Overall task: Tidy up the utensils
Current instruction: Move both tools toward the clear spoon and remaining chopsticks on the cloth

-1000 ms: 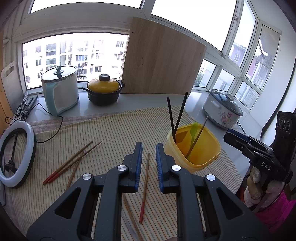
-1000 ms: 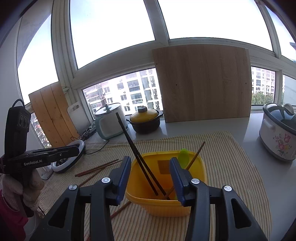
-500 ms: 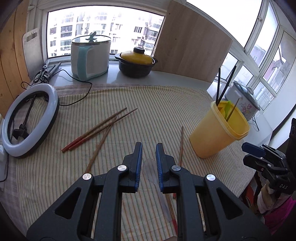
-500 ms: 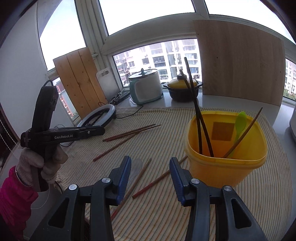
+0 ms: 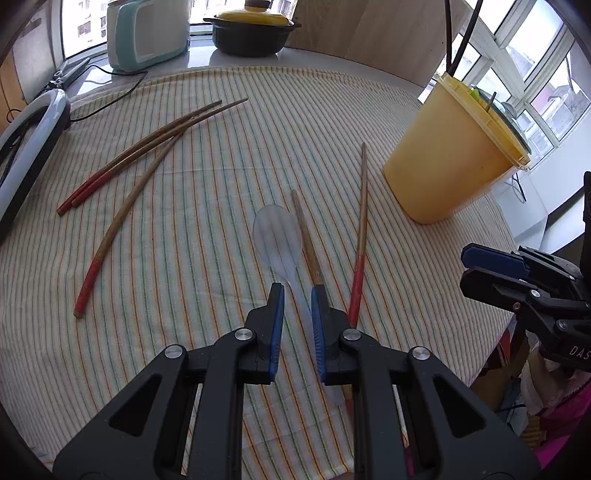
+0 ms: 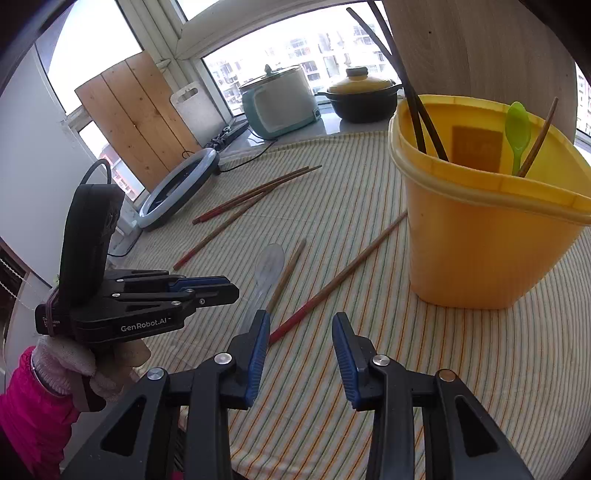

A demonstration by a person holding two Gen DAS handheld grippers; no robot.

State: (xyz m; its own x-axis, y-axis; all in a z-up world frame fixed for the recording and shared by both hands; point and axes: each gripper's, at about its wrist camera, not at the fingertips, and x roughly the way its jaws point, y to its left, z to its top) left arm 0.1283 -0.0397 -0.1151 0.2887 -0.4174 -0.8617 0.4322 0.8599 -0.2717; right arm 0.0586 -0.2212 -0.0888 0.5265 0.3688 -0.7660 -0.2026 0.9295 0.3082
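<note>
A clear plastic spoon (image 5: 277, 236) lies on the striped cloth between two wooden chopsticks (image 5: 360, 236). My left gripper (image 5: 297, 291) is open just above the spoon's handle, a finger on each side. The spoon also shows in the right wrist view (image 6: 269, 266). Three more red-tipped chopsticks (image 5: 140, 151) lie to the left. A yellow tub (image 6: 480, 229) holds two black chopsticks, a green spoon (image 6: 517, 133) and a wooden chopstick. My right gripper (image 6: 300, 325) is open and empty, low over the cloth before the tub.
A ring light (image 5: 26, 147) lies at the cloth's left edge. A teal cooker (image 5: 147, 33) and a yellow-lidded black pot (image 5: 255, 29) stand on the sill. A wooden board (image 6: 480, 48) leans behind the tub. The table edge is near right.
Both grippers have tipped down and moved closer to the cloth. The left gripper has come over the clear spoon's handle. The right gripper has dropped in front of the tub.
</note>
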